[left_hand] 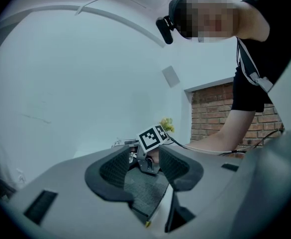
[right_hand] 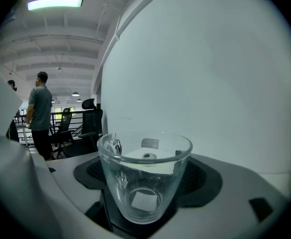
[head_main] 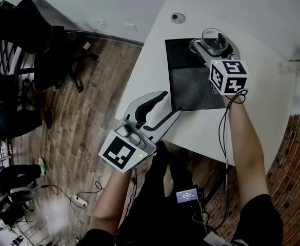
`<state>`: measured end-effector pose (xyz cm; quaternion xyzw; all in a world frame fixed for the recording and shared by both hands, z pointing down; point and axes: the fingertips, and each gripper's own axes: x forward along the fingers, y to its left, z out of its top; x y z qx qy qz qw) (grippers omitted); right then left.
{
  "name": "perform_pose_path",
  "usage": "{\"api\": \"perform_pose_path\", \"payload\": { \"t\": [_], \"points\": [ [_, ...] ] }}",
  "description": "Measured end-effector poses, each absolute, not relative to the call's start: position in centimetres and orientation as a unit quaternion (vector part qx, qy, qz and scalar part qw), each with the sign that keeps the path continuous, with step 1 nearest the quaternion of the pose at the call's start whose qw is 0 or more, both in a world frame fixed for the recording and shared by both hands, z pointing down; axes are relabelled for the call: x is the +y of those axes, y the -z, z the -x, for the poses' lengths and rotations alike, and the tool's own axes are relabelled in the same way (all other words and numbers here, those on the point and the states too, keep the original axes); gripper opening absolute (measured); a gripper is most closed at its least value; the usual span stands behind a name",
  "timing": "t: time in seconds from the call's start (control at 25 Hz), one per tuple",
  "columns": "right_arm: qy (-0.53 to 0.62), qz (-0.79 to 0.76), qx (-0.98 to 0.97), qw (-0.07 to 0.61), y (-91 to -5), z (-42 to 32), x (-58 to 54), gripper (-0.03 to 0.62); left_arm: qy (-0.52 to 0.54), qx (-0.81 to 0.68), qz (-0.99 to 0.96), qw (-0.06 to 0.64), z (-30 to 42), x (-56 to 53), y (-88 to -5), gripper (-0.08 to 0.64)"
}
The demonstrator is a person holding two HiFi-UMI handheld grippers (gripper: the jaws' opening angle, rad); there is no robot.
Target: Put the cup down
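Right gripper (head_main: pixel 214 47) pinches the glass cup (right_hand: pixel 144 176) over the dark mat (head_main: pixel 191 88), upper right in the head view. Letting go looks not yet done. Left gripper (head_main: pixel 169 104) is spread, empty.

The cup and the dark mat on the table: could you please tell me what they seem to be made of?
The cup looks like clear, glossy glass: the background shows through its wall. The mat looks dark, matte and finely textured, perhaps rubber or fabric; which one I cannot tell.

Grey tongs (head_main: pixel 169 102) bear black-and-white marker cubes (head_main: pixel 228 77), with black cable (head_main: pixel 223 132) and sleeves (head_main: pixel 262 214).
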<state>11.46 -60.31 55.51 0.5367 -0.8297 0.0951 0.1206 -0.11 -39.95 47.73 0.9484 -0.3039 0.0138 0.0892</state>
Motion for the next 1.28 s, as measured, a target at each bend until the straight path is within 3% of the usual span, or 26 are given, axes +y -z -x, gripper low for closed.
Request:
{"api": "perform_pose_path", "payload": {
  "t": [0.36, 1.28],
  "points": [
    [-0.077, -0.548, -0.818, 0.159, -56.1, -11.5, -60.0, 0.410, -0.008, -0.303, -0.949, 0.090, 0.3, -39.9, -47.4, 0.180],
    [-0.092, -0.559, -0.811, 0.145, -55.7, -12.6, -58.6, 0.411, 0.005, -0.306, -0.947, 0.094, 0.6, -39.5, -46.5, 0.179]
  ]
}}
